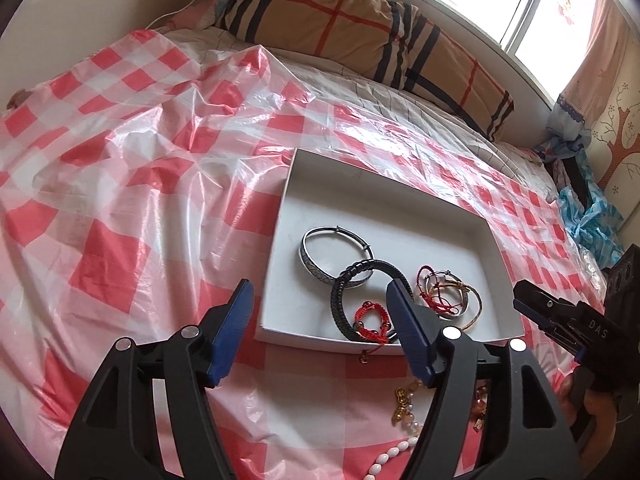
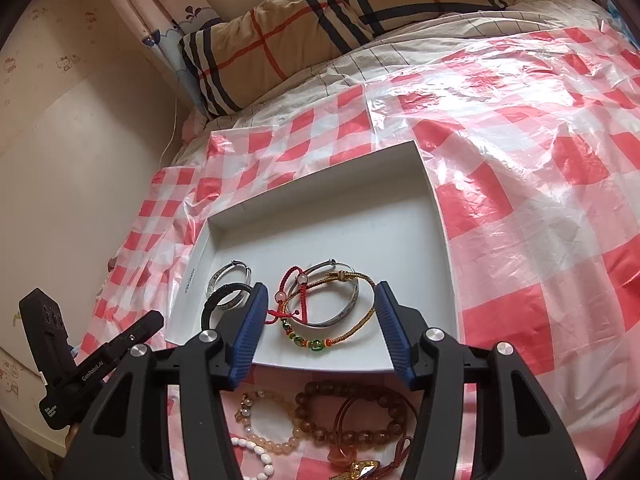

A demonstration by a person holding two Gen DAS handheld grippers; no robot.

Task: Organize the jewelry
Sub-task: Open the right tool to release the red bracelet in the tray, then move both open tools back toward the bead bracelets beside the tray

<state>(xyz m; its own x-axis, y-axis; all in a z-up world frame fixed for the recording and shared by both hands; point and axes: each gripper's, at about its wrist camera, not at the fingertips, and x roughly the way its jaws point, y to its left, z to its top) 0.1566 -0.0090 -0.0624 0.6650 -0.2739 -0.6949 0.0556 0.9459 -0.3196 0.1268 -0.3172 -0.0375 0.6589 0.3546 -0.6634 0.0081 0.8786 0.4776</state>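
Tilting downward, both grippers hover open-jawed over the jewelry box [image 1: 280,216].

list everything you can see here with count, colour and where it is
box: 1, white, open, on the checked sheet
silver bangles: 2, in the box
black braided bracelet: 1, in the box, overlapping a bangle
red cord bracelets: 2, in the box
gold cord bracelet with green beads: 1, in the box
amber bead bracelets: 2, on the sheet before the box
white bead strand: 1, beside them
plastic sheet: 1, red-white checked, over the bed
pillow: 1, tan plaid, by the window
left gripper: jaws open, empty
right gripper: jaws open, empty
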